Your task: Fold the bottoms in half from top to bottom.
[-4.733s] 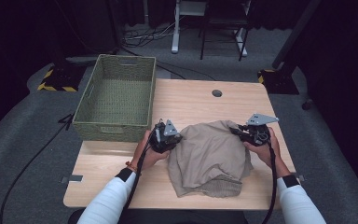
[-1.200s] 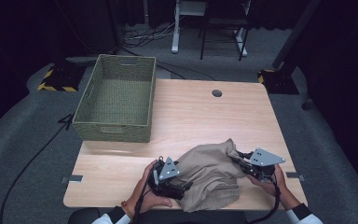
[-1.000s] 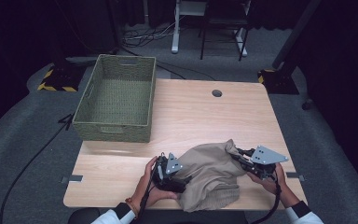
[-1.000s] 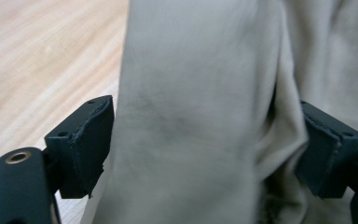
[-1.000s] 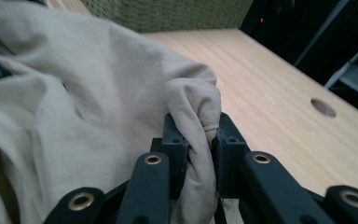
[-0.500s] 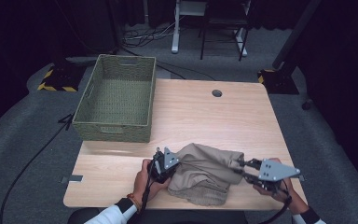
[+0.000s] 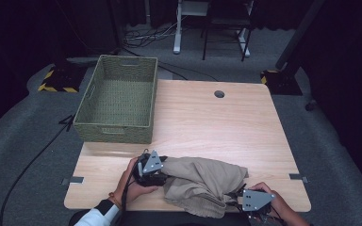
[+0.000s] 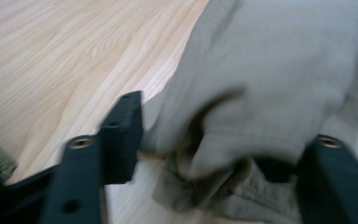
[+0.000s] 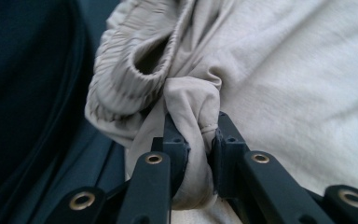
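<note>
A beige cloth garment (image 7: 202, 181) lies crumpled near the table's front edge. My left gripper (image 7: 162, 170) is at its left end. In the left gripper view the jaws (image 8: 228, 140) stand wide apart and have just been opening, with a fold of the cloth (image 8: 270, 60) loose between them. My right gripper (image 7: 235, 195) is at the garment's front right corner, by the table edge. In the right gripper view it (image 9: 196, 135) is shut on a bunched piece of the cloth (image 9: 298, 84) beside a gathered hem.
A green woven basket (image 7: 113, 133) stands at the table's back left. The light wooden tabletop (image 7: 207, 122) has a round cable hole (image 7: 219, 94) near its far edge. Dark floor and chair legs lie beyond the table.
The right gripper has drawn the cloth's corner toward the front edge. The left gripper has shifted left and its jaws have opened. The garment has stretched sideways and now lies lower on the table.
</note>
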The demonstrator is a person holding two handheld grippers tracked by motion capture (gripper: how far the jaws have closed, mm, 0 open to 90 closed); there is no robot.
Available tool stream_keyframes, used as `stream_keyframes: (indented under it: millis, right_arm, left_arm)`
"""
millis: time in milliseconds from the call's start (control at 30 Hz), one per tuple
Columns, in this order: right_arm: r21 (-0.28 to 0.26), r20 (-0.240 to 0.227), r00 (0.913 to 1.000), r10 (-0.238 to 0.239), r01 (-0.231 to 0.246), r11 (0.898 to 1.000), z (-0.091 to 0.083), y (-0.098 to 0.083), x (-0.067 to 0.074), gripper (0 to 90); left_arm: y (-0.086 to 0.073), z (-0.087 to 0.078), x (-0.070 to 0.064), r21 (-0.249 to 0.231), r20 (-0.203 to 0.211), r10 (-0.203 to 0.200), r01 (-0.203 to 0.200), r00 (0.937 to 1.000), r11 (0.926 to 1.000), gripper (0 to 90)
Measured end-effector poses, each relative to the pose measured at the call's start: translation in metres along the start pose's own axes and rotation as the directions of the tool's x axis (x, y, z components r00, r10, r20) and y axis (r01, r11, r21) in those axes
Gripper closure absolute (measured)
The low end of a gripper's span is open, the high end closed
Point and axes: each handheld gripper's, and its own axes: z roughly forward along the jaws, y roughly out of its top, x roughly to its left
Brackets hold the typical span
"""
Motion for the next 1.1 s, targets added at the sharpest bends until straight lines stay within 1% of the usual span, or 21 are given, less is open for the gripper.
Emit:
stream_keyframes:
  millis: [67,100,167,267,333,367,433,500,567,600,633,667,700,767,800,833,967,1000,1033,1067,1100]
  right_arm:
    - [0.006,0.016,0.9999,0.001,-0.001,1.000,0.001,0.000,-0.002,78.5]
    - [0.009,0.029,0.9996,0.008,-0.008,1.000,0.001,0.000,-0.004,78.4]
    - [0.012,0.045,0.9987,0.025,-0.025,1.000,0.000,-0.002,-0.007,78.3]
    - [0.010,0.057,0.9970,0.053,-0.053,0.999,-0.001,-0.006,-0.013,78.3]
    - [0.001,0.053,0.9969,0.057,-0.057,0.998,0.000,-0.009,-0.015,78.3]
    - [-0.003,0.049,0.9971,0.059,-0.059,0.998,0.000,-0.010,-0.016,78.3]
    - [0.000,0.054,0.9970,0.055,-0.055,0.998,-0.001,-0.011,-0.017,78.3]
    - [0.005,0.061,0.9965,0.058,-0.058,0.998,-0.001,-0.012,-0.018,78.3]
    - [0.000,0.058,0.9964,0.061,-0.062,0.998,-0.002,-0.013,-0.020,78.3]
    - [0.000,0.056,0.9962,0.068,-0.068,0.998,-0.002,-0.014,-0.020,78.2]
    - [0.001,0.059,0.9959,0.069,-0.069,0.998,-0.003,-0.014,-0.020,78.2]
    - [0.004,0.061,0.9959,0.066,-0.066,0.998,-0.003,-0.014,-0.021,78.2]
    - [0.008,0.063,0.9960,0.064,-0.064,0.998,-0.003,-0.014,-0.021,78.1]
    - [0.017,0.081,0.9941,0.073,-0.075,0.997,-0.004,-0.015,-0.022,78.0]
    - [0.024,0.092,0.9930,0.074,-0.077,0.997,-0.005,-0.016,-0.023,78.0]
    - [0.030,0.110,0.9908,0.079,-0.083,0.996,-0.006,-0.016,-0.023,77.9]
    - [0.022,0.181,0.9742,0.134,-0.140,0.990,-0.011,-0.019,-0.028,78.0]
    - [0.009,0.193,0.9684,0.158,-0.162,0.987,-0.013,-0.020,-0.030,78.1]
    - [0.010,0.204,0.9627,0.178,-0.184,0.983,-0.013,-0.020,-0.031,78.1]
    - [0.019,0.213,0.9597,0.184,-0.192,0.981,-0.012,-0.021,-0.031,78.1]
    - [0.034,0.220,0.9578,0.185,-0.197,0.980,-0.011,-0.023,-0.032,78.2]
  left_arm:
    - [0.000,-0.009,-0.001,-0.014,-0.016,0.009,-0.009,0.9998,0.9999,40.4]
    - [0.001,-0.015,0.000,-0.031,-0.011,0.003,-0.003,0.9999,0.9995,40.1]
    - [0.002,-0.031,0.007,-0.104,0.001,-0.037,0.037,0.9993,0.9939,39.2]
    - [0.004,-0.042,0.013,-0.147,0.022,-0.075,0.077,0.9970,0.9861,34.7]
    - [0.008,-0.042,0.014,-0.165,0.055,-0.072,0.080,0.9959,0.9830,29.9]
    - [0.011,-0.040,0.014,-0.168,0.085,-0.062,0.076,0.9944,0.9829,26.6]
    - [0.017,-0.029,0.012,-0.126,0.138,-0.070,0.087,0.9879,0.9881,17.5]
    - [0.022,-0.013,0.007,-0.075,0.159,-0.061,0.073,0.9854,0.9945,16.0]
    - [0.025,0.003,0.003,-0.013,0.153,-0.034,0.037,0.9877,0.9992,16.5]
    - [0.025,0.009,0.004,-0.002,0.154,-0.036,0.036,0.9875,0.9993,16.5]
    - [0.026,0.015,0.004,0.008,0.166,-0.042,0.041,0.9852,0.9991,18.4]
    - [0.027,0.019,0.003,0.016,0.158,-0.037,0.035,0.9867,0.9993,31.6]
    - [0.029,0.023,0.002,0.019,0.115,-0.002,0.000,0.9934,0.9998,45.1]
    - [0.031,0.022,0.000,0.000,0.122,0.044,-0.044,0.9916,0.9990,70.1]
    - [0.033,0.021,-0.003,-0.005,0.085,0.069,-0.069,0.9940,0.9976,74.6]
    - [0.035,0.017,-0.005,-0.020,0.081,0.088,-0.087,0.9928,0.9960,77.9]
    - [0.042,-0.003,-0.015,-0.105,0.030,0.142,-0.138,0.9894,0.9849,79.2]
    - [0.041,-0.007,-0.021,-0.114,0.025,0.172,-0.168,0.9847,0.9791,79.2]
    - [0.040,-0.010,-0.028,-0.113,0.014,0.218,-0.215,0.9759,0.9701,79.2]
    - [0.037,-0.012,-0.038,-0.111,0.007,0.277,-0.274,0.9609,0.9552,79.1]
    - [0.033,-0.014,-0.052,-0.113,0.016,0.355,-0.351,0.9346,0.9294,79.1]
